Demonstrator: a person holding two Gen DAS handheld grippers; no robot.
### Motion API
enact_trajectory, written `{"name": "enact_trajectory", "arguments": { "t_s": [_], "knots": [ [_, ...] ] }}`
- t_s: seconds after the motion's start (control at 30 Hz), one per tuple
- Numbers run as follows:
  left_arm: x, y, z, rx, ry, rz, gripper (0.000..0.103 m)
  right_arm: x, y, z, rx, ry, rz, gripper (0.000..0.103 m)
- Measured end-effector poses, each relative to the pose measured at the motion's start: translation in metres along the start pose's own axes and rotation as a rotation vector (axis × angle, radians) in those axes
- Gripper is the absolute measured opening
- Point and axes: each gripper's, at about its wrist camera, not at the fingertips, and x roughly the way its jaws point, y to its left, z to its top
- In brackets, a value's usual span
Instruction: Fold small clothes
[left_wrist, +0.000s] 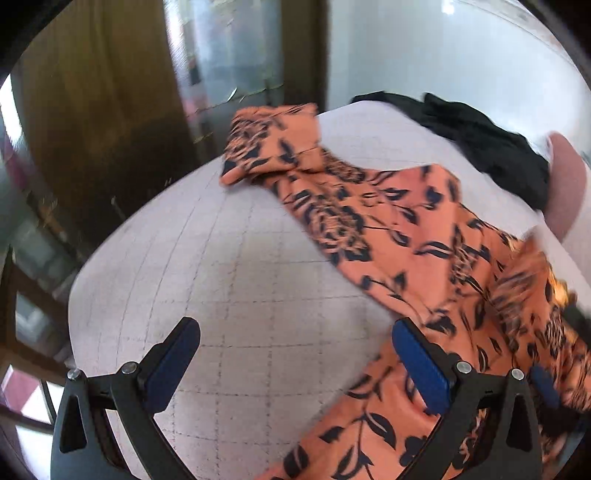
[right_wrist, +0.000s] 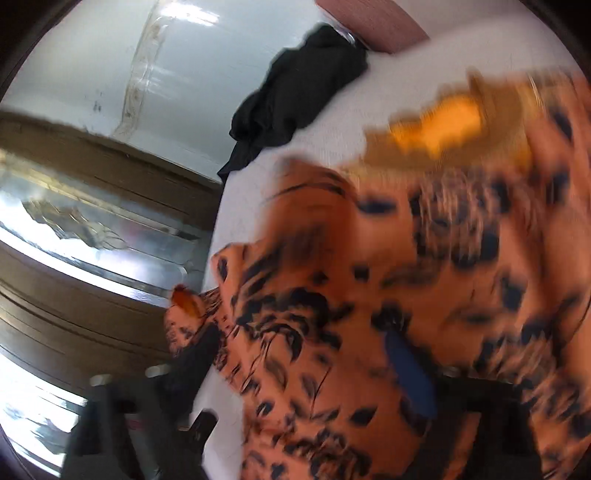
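- Orange garment with a dark floral print (left_wrist: 388, 229) is shown lying across a pale grey grid-lined bench (left_wrist: 229, 295), one end reaching toward the far edge and the rest trailing toward the near right corner.
- The left tool (left_wrist: 295, 354) is seen with its blue-padded fingers (left_wrist: 417, 354) spread wide and nothing between them; the right-hand finger rests at the fabric's edge, the other over bare bench.
- The right tool (right_wrist: 306, 365) is blurred in its own view. Printed cloth is draped over and between its fingers, but whether they are pinching it cannot be told.
- In the right wrist view part of the garment appears lifted and in motion, its paler underside showing near the top.
- A crumpled black garment (left_wrist: 480, 140) is left at the far side of the bench, apart from the orange one, beside a pinkish cushion-like object (left_wrist: 565, 181).
- The step in hand is judged to be the laying out or first fold of the orange piece.
- For the next move, a free edge would need to be gripped by the left tool so that the cloth can be drawn flat before it is doubled over.
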Motion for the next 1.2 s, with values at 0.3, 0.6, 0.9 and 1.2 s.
{"name": "enact_trajectory", "arguments": {
  "t_s": [0.3,0.6,0.9,1.2],
  "knots": [
    [0.006,0.018,0.013,-0.08,0.0,0.015,0.103,-0.069,-0.018,-0.008,0.004,-0.144,-0.051,0.092],
    [0.024,0.05,0.034,-0.167,0.02,0.022,0.103,-0.117,-0.076,-0.017,0.046,-0.185,-0.287,0.031],
    [0.054,0.082,0.071,-0.227,0.001,-0.082,0.103,-0.169,-0.12,-0.076,-0.118,-0.163,-0.229,0.03],
    [0.064,0.081,0.119,-0.142,-0.108,-0.073,0.103,-0.165,-0.132,-0.068,-0.083,-0.169,-0.18,0.031]
  ]
}}
